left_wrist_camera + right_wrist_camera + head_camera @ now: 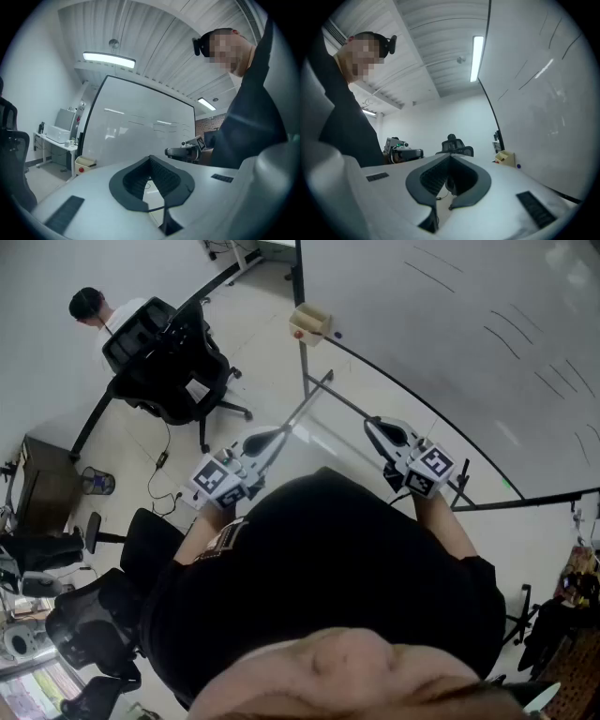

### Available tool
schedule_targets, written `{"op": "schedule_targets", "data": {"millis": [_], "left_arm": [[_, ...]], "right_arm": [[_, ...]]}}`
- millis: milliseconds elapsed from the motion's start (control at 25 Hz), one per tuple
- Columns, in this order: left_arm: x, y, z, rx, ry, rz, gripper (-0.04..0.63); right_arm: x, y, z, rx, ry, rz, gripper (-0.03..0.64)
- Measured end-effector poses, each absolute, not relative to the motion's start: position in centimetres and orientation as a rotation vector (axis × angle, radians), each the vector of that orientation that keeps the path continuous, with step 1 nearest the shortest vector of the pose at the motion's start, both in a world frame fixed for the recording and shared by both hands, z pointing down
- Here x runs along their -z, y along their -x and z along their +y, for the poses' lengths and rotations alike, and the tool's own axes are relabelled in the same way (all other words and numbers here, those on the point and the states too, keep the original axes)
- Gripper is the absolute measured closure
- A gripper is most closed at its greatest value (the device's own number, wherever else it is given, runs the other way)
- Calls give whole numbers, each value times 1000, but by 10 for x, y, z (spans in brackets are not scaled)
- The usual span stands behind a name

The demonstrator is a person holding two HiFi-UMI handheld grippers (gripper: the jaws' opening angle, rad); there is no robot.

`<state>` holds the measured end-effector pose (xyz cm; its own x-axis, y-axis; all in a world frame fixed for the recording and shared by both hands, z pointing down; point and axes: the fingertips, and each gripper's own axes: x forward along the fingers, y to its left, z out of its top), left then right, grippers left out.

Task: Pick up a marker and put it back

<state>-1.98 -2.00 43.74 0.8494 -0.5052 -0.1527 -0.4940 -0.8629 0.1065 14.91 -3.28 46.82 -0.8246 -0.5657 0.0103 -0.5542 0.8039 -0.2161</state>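
A small beige box (311, 322) with a red dot hangs at the lower left corner of the whiteboard (450, 343). A small blue marker end (337, 335) shows on the ledge just beside it. The same box (505, 157) and blue end (518, 166) appear far ahead in the right gripper view. My left gripper (279, 435) and right gripper (370, 423) are held in front of the person's chest, well short of the board. Both point toward it. Each has its jaws shut with nothing between them, as at the left gripper (150, 159) and the right gripper (450, 157).
The whiteboard stands on a dark metal frame with floor legs (323, 390). A black office chair (164, 357) and a seated person (94, 307) are to the left. More chairs and a desk with clutter (56, 615) fill the lower left.
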Motion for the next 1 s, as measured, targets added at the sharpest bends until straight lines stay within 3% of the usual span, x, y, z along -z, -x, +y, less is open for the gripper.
{"op": "schedule_targets", "data": {"millis": [400,680,840,1000], "left_arm": [[-442,-32,-44,239,-2979,-722,592],[-454,33,-115,269,-2969,-711,592],[-463,87,-167,265,-2935,-699,592],[-472,129,-206,226,-2907,-686,592]], "right_arm": [[-482,-197,-64,299,1041,2963,594],[-489,-135,-157,222,1090,3029,569],[-501,-86,-239,183,1203,3120,497],[-541,-66,-328,23,1426,3288,475]]}}
